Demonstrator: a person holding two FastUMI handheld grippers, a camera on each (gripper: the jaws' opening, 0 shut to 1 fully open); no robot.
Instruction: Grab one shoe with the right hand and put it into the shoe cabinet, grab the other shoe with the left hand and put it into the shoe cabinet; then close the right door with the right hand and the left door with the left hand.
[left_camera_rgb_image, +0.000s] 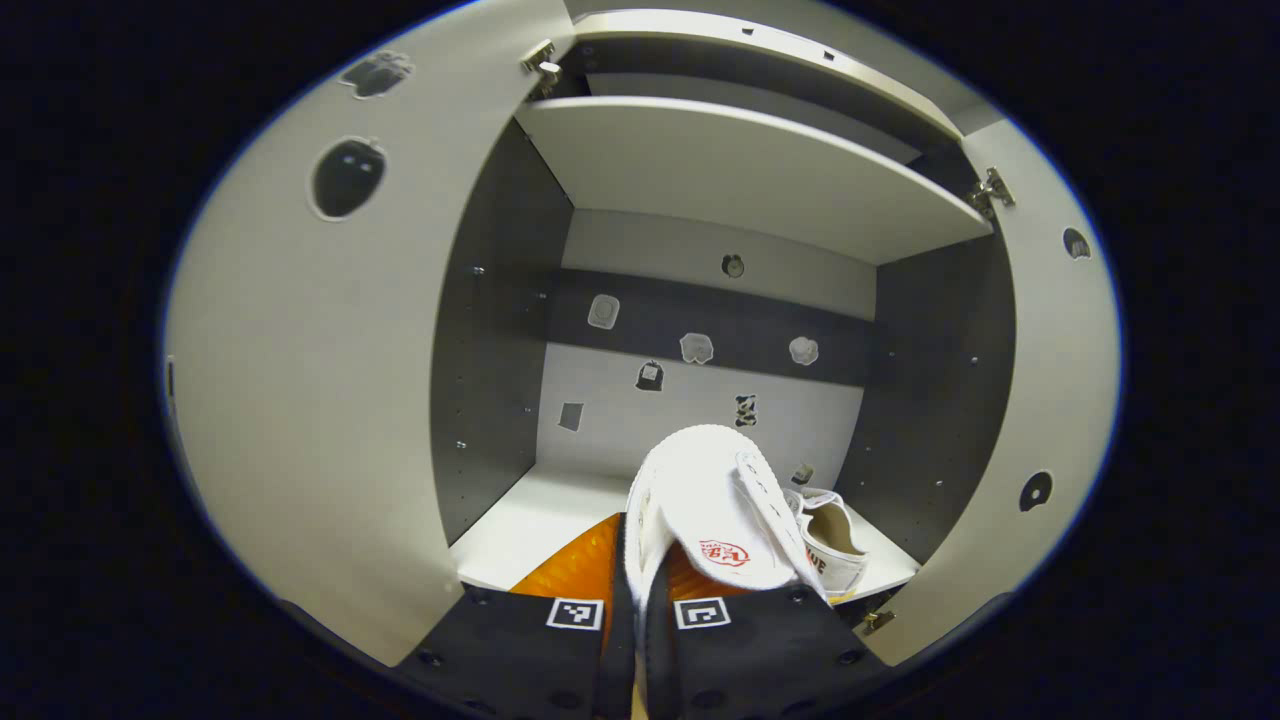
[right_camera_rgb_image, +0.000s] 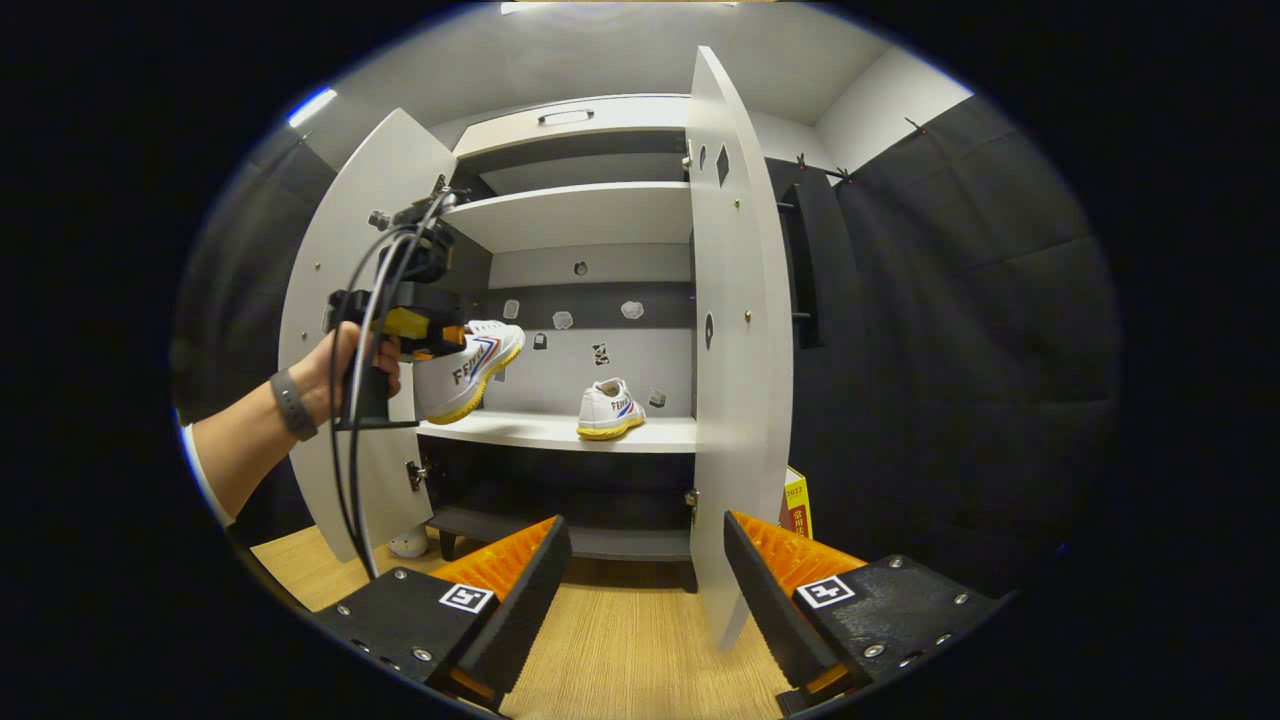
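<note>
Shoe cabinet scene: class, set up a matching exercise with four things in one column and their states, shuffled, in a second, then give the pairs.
Things:
1. left claw
2. right claw
3. shoe on the shelf
4. right door

States:
A. stands open
B. open, holding nothing
C. rests on its sole inside the cabinet
D. shut on the second shoe, carried in the air above the shelf's front edge

Pairs: 1-D, 2-B, 3-C, 4-A

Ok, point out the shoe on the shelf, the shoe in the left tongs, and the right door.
Shelved shoe (right_camera_rgb_image: 610, 408), right gripper view: its side.
Held shoe (left_camera_rgb_image: 712, 515), left gripper view: its upper.
Right door (right_camera_rgb_image: 735, 330), right gripper view: inner face.
</note>
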